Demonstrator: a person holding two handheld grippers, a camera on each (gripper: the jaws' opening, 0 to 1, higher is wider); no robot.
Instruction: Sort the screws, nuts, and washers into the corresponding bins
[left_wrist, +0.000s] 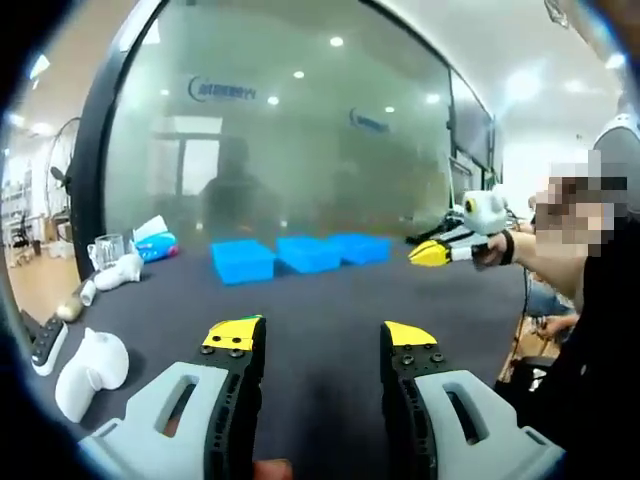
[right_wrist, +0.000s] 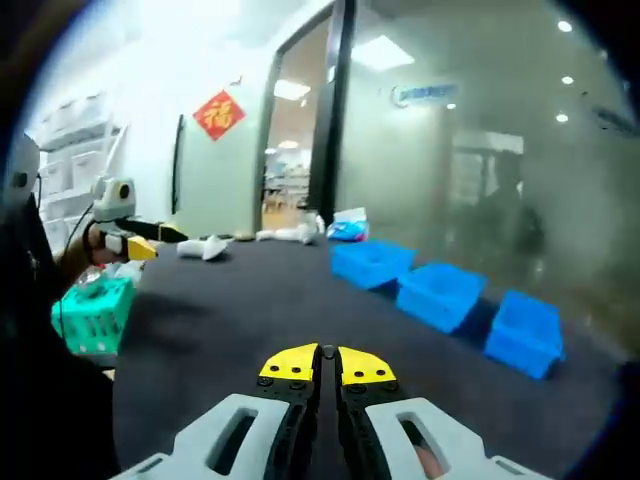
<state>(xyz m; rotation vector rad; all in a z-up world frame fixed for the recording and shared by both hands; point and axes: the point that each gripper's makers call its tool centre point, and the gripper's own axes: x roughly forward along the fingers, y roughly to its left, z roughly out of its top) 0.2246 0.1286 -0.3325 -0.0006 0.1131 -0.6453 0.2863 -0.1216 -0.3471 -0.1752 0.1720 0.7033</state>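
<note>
Three blue bins (left_wrist: 243, 260) (left_wrist: 308, 253) (left_wrist: 362, 247) stand in a row at the far side of the dark table (left_wrist: 320, 300). My left gripper (left_wrist: 320, 338) is open near the table's front, its yellow-tipped jaws wide apart with nothing between them. My right gripper (left_wrist: 432, 254) comes in from the right, held in a hand beside the bins. In the right gripper view its jaws (right_wrist: 325, 364) are shut, tips touching, over the bare table (right_wrist: 250, 310). The bins (right_wrist: 370, 263) (right_wrist: 440, 293) (right_wrist: 525, 330) run off to the right there. My left gripper (right_wrist: 140, 248) hangs at the far left.
White objects (left_wrist: 90, 370), a remote (left_wrist: 45, 345), a glass jug (left_wrist: 105, 250) and a tissue pack (left_wrist: 155, 240) lie along the table's left side. A green basket (right_wrist: 95, 310) sits off the table's edge. A glass wall (left_wrist: 300, 130) rises behind the bins. A person (left_wrist: 600, 300) stands at the right.
</note>
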